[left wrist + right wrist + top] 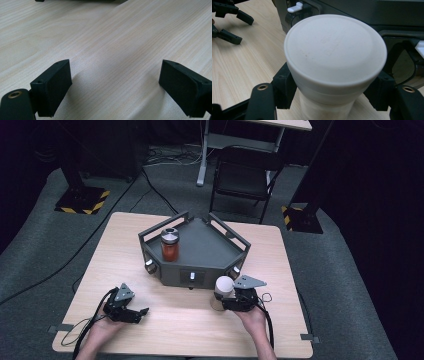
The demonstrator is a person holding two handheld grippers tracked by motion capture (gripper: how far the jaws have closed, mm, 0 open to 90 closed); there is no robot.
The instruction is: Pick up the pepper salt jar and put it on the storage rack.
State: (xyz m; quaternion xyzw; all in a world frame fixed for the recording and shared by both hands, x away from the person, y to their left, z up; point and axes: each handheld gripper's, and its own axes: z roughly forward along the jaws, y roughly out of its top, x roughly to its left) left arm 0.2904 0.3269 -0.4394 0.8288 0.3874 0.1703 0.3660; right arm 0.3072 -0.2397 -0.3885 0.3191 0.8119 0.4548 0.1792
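A pale jar with a white lid stands on the wooden table just before the front of a dark grey angular tray. My right gripper is shut on this jar, and its black pads press the body just under the lid from both sides. A jar of orange-red contents with a grey lid stands upright on the tray's left part. My left gripper rests low over bare tabletop at the front left, open with nothing between its jaws; it also shows far off.
The tray has raised rails at its back corners and small knobs along its front face. Behind the table stand a black chair and two posts on hazard-striped bases. Grey carpet surrounds the table.
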